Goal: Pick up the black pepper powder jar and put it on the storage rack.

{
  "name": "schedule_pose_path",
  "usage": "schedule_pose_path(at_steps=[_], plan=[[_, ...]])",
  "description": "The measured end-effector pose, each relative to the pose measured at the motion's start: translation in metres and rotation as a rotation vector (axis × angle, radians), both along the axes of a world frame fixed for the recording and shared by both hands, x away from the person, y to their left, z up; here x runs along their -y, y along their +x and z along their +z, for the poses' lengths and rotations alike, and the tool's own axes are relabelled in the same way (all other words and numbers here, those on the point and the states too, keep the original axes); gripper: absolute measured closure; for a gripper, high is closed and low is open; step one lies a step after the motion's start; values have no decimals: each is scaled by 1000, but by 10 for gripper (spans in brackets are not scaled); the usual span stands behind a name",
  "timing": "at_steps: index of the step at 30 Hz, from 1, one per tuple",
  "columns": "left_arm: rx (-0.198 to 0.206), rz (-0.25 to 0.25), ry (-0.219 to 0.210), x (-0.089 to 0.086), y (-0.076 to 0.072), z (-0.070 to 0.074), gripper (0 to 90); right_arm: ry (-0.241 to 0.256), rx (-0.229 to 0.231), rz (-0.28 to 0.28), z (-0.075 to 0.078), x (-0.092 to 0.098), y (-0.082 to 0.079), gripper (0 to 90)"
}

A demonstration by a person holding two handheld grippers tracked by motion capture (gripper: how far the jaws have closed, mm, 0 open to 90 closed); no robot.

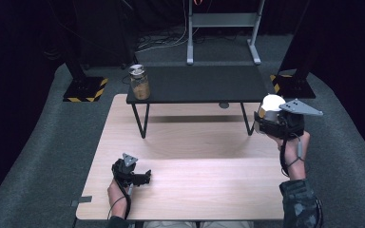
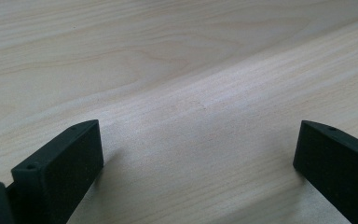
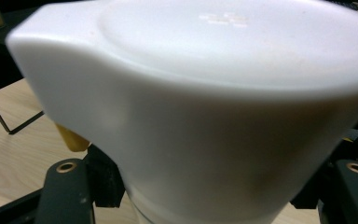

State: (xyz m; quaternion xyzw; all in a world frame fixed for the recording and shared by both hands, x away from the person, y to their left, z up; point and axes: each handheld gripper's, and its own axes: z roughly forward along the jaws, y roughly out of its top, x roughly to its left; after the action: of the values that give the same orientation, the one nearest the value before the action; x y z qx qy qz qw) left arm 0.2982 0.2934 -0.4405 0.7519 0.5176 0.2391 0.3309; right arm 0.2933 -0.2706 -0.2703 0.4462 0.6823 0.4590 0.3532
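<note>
White smooth-lidded container (image 3: 205, 107), clamped in right gripper (image 1: 279, 119)

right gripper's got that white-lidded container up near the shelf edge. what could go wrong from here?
1. The right gripper holds the white-lidded container in the air beside the black shelf; a loose grip could drop it onto the wooden table.
2. It is close to the shelf's right end and leg, so moving it across could knock the shelf.
3. The glass jar stands at the shelf's left edge; a jolt might topple it off.
</note>
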Motion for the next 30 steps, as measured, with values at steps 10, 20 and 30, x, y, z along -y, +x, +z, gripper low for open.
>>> schedule_pose_path(at_steps=[10, 20, 30], plan=[[0, -1, -1, 0, 0, 0, 7, 8, -3, -2, 9, 0, 16, 297], [-1, -2, -1, 0, 0, 0, 7, 16, -1, 2, 18, 0, 28, 297], [-4, -3, -6, -1, 1, 0, 7, 18, -4, 12, 26, -6, 44, 297]])
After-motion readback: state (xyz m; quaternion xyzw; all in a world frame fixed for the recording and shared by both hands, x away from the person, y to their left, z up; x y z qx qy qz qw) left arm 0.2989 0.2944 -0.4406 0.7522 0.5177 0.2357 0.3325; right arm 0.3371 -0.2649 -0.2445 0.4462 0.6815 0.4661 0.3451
